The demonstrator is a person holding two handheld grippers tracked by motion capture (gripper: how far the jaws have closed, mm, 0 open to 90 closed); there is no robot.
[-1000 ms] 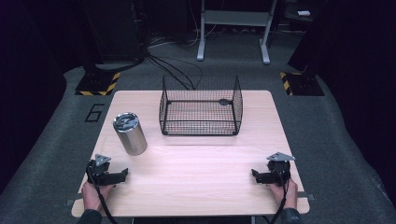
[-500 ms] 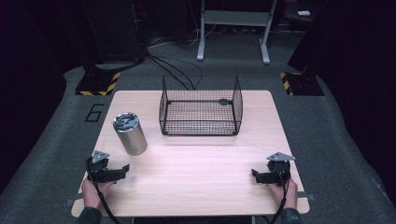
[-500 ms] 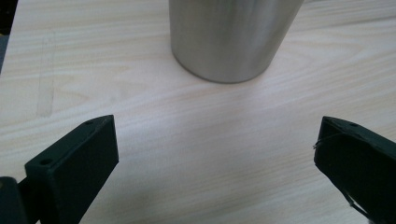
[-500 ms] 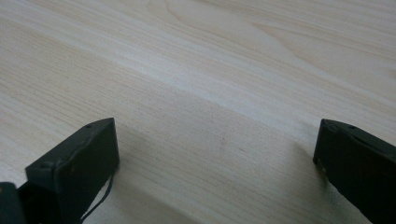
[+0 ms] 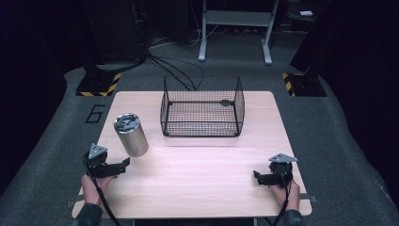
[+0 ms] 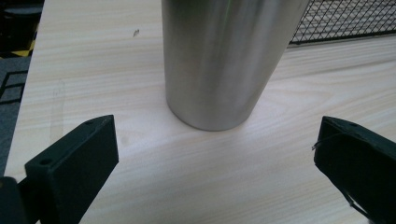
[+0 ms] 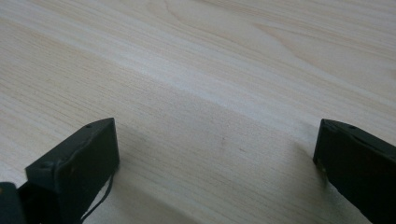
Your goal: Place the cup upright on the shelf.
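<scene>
A steel tumbler (image 5: 131, 134) stands upright on the left of the wooden table (image 5: 197, 179), directly ahead of the left gripper (image 5: 123, 163), whose jaws gape wider than the cup's base with bare wood between. Just behind and to the right, a black wire basket (image 5: 202, 113) blocks the far middle. The broad near half lies open between the left gripper and the right gripper (image 5: 256, 176), which faces bare tabletop.

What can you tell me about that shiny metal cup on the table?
The metal cup looks like brushed stainless steel, a plain cylinder tapering slightly toward its base, with a dark lid on top. It stands upright on the wooden table, left of the wire basket and apart from it. The left tool sits just before it, jaws open, not touching.
</scene>
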